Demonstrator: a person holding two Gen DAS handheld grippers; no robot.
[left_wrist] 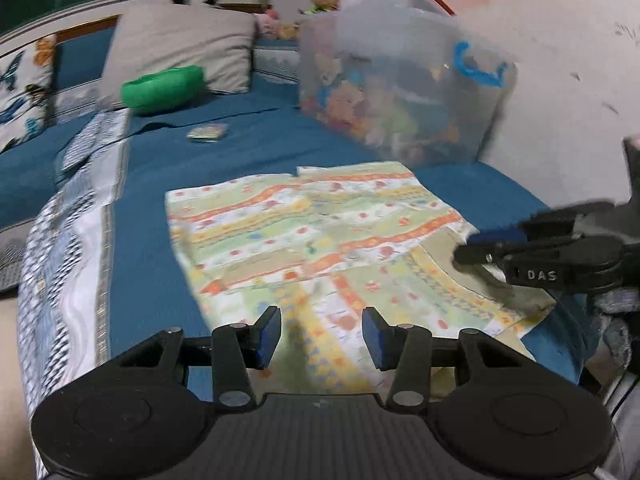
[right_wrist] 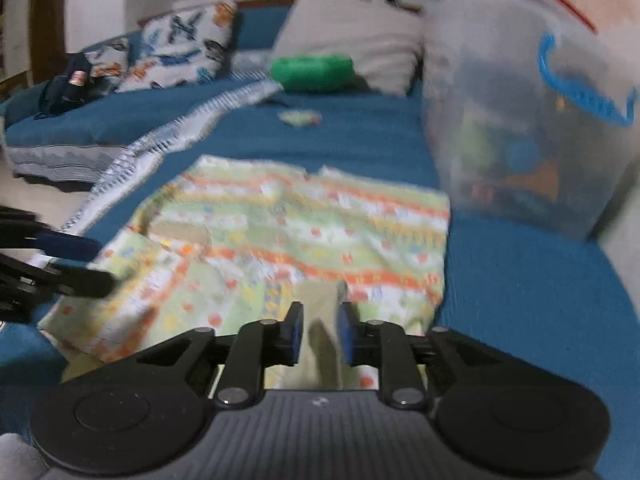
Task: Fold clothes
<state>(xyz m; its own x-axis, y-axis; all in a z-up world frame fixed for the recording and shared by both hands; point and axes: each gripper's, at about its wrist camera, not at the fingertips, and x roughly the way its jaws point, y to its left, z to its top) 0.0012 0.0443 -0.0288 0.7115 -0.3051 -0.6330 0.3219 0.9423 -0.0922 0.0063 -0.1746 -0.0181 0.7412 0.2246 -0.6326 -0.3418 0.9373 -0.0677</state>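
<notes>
Your right gripper [right_wrist: 319, 334] is hovering low over the near edge of the patterned cloth [right_wrist: 304, 232], its blue pads [right_wrist: 295, 330] standing slightly apart with a raised fold of fabric sitting between them; motion blur is hiding whether they are pinching it. Your left gripper [right_wrist: 90, 266] is reaching in at the cloth's left edge. The cloth is lying on the blue bedspread [right_wrist: 520, 280], beside a clear storage bin [right_wrist: 520, 120].

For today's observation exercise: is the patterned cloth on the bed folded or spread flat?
Partly folded: the patterned cloth shows a top layer doubled over a lower one, edge stepped across the near part.
</notes>
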